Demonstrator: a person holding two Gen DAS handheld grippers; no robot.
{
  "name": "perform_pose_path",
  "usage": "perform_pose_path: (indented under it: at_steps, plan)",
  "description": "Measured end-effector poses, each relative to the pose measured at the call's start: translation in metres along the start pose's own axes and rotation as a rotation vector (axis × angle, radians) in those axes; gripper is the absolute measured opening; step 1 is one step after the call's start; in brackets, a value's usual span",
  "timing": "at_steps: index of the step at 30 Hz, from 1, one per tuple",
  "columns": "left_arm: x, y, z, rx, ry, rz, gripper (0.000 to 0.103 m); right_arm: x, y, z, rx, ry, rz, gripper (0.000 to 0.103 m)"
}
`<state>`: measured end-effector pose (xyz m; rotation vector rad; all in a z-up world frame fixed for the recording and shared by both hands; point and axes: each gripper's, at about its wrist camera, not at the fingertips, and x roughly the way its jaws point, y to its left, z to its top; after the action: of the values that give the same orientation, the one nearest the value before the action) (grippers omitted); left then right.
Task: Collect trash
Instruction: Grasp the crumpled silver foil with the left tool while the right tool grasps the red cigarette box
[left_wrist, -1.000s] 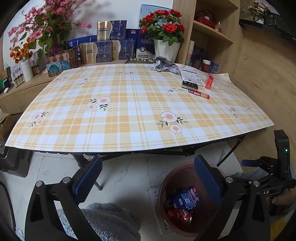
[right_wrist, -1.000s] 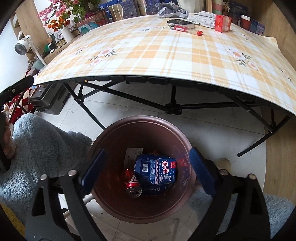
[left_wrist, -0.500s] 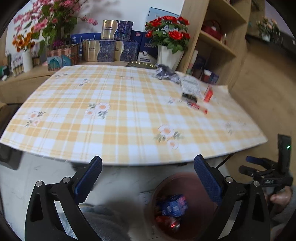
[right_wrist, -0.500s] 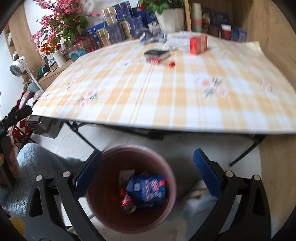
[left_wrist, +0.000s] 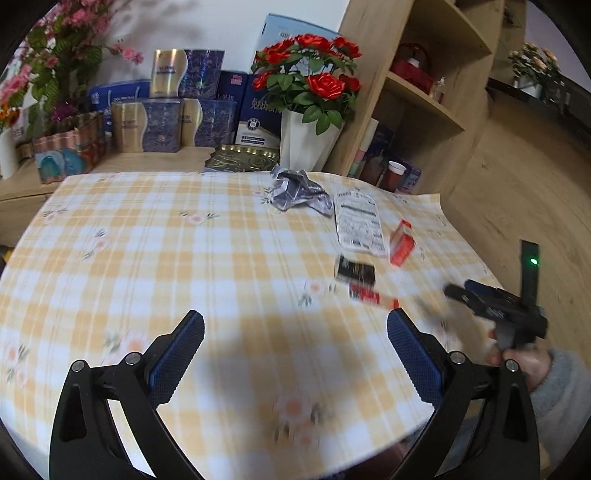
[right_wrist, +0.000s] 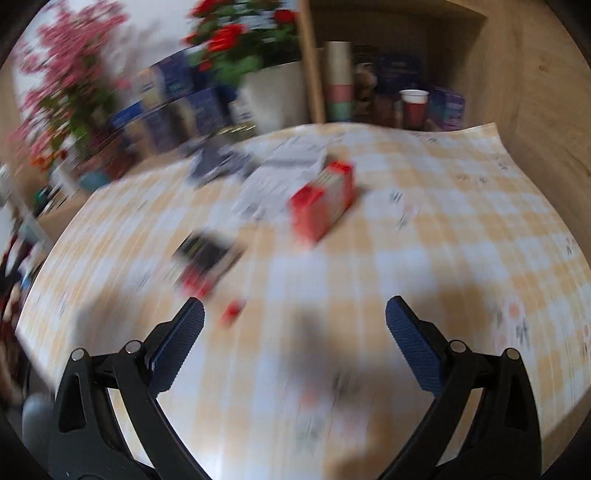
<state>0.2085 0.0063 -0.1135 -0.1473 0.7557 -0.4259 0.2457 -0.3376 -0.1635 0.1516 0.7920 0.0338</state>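
My left gripper hangs above the near edge of the worktop, its blue-padded fingers spread wide with nothing between them. My right gripper is spread just as wide and just as empty, over the right half of the same checked yellow cloth; from the left wrist view I can see it at the far right, gripped in my right hand.

The trash lies on the far right part of the worktop. A crumpled silver foil wrapper sits closest to the back edge, just in front of the white vase of red roses. Next to it, toward me, is a flat white packet printed with text, and touching that packet's right corner is a small red carton, lying on its side. Nearer still come a dark flat packet and, just beside it, a red tube-shaped item (blurred in both views, so I cannot say exactly what it is).

In the right wrist view the red carton lies ahead of my open fingers, with the dark packet off to the left; everything there is smeared by motion. Behind the worktop stand blue and gold gift boxes and a wooden shelf unit.
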Motion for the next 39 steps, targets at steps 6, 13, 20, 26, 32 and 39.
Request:
perform_pose_path:
  at_steps: [6,13,20,26,32,39]
  plan:
    - [0.065,0.007,0.046,-0.050,0.031,0.008,0.097,0.076,-0.019,0.057,0.164,-0.020,-0.084,0.097]
    - [0.149,0.009,0.097,-0.082,0.069,0.017,0.097,0.122,-0.015,0.071,0.122,0.036,-0.242,0.073]
    - [0.202,0.015,0.134,-0.191,0.017,0.029,0.097,0.104,-0.020,0.057,0.172,-0.064,-0.208,0.025]
    - [0.246,0.030,0.163,-0.414,0.003,0.003,0.097,0.089,-0.019,0.053,0.186,-0.148,-0.182,0.025]
    - [0.285,0.044,0.167,-0.598,0.047,-0.024,0.093,0.092,-0.018,0.054,0.168,-0.141,-0.157,0.025]
    - [0.290,0.031,0.162,-0.464,0.040,-0.029,0.017,0.094,-0.013,0.054,0.143,-0.141,-0.157,0.025]
